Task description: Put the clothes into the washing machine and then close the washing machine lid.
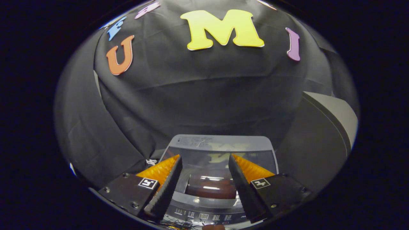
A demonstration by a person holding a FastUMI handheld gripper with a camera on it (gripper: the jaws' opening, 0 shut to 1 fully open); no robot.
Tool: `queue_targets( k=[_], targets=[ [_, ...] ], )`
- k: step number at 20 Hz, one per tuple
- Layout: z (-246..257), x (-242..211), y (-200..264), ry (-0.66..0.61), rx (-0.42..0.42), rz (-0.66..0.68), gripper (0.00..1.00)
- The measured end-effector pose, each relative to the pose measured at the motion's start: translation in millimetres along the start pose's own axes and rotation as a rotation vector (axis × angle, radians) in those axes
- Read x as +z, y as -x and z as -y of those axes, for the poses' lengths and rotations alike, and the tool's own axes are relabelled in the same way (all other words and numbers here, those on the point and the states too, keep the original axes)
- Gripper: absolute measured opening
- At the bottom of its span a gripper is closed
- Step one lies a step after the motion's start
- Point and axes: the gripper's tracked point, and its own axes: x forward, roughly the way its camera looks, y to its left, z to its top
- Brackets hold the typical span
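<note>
The tool (204, 159) has two wedge-shaped ribbed fingers on screwed mounts bearing square black-and-white markers.

claw (204, 161) fingers hide washing machine (220, 143) sides | control panel (204, 216) markings too small

My gripper (204, 169) fingers stand apart, nothing between them but air. Below and ahead lies the washing machine (220, 143), its glass lid (220, 159) down flat and covering the tub mouth; reddish clothes (211, 188) show through the glass. Control panel (204, 215) sits just under my fingertips. Black cloth wall (204, 95) rises close behind the machine. A grey panel (335, 118) stands to the right.
</note>
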Motion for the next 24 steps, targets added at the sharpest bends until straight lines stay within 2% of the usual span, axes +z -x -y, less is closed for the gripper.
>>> queue_targets(
  k=[5,10,16,24],
  targets=[
    [-8,18,43,0.070,0.022,0.080,0.91],
    [1,31,131,0.104,0.049,0.204,0.91],
    [53,-18,260,0.154,0.048,0.303,0.91],
    [149,-88,372,0.006,-0.036,0.359,0.91]
  ],
)
